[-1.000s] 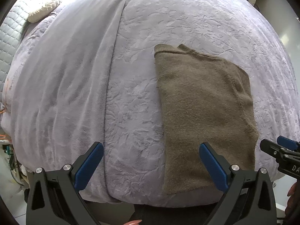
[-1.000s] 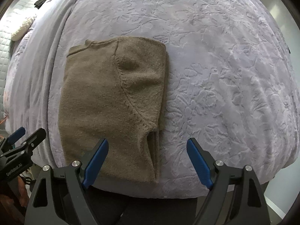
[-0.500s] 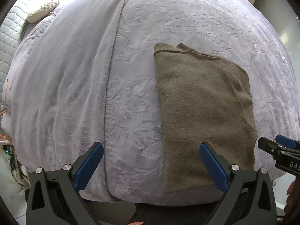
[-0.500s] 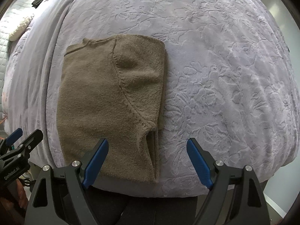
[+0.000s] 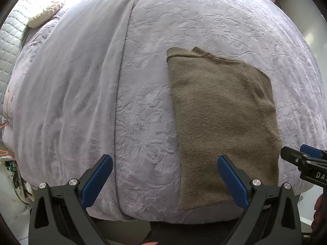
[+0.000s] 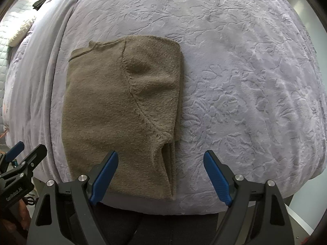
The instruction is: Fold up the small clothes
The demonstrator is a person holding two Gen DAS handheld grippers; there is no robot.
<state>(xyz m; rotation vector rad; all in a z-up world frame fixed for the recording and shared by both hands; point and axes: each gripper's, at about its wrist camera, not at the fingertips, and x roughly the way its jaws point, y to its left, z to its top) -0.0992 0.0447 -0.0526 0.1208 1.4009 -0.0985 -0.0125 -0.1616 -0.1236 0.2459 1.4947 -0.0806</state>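
1. Far left, a pillow [image 5: 44, 14] lies at the edge of a lilac bedspread [image 5: 143, 81] that fills both views. A smoother fold of blanket [image 5: 71, 81] runs up the bedspread's left side.
2. The left gripper [image 5: 164, 180] hangs above the bed pointing down, its blue fingers [image 5: 97, 180] spread wide with nothing between them.
3. A brown sweater [image 6: 120, 112], folded into a tall rectangle, lies flat on the bedspread right of centre, its near end by the bed's front edge. Its long axis runs away from the person, collar at the far end.
4. The sweater's left edge sits between the left gripper's fingers; its right edge, where folded layers stack, sits between the right gripper's.
5. The right gripper [image 6: 161, 178] also points down, fingers wide apart and gripping nothing.
6. Both grippers hover near the sweater's near end, about equally close, apparently clear of the cloth, though height is hard to judge.
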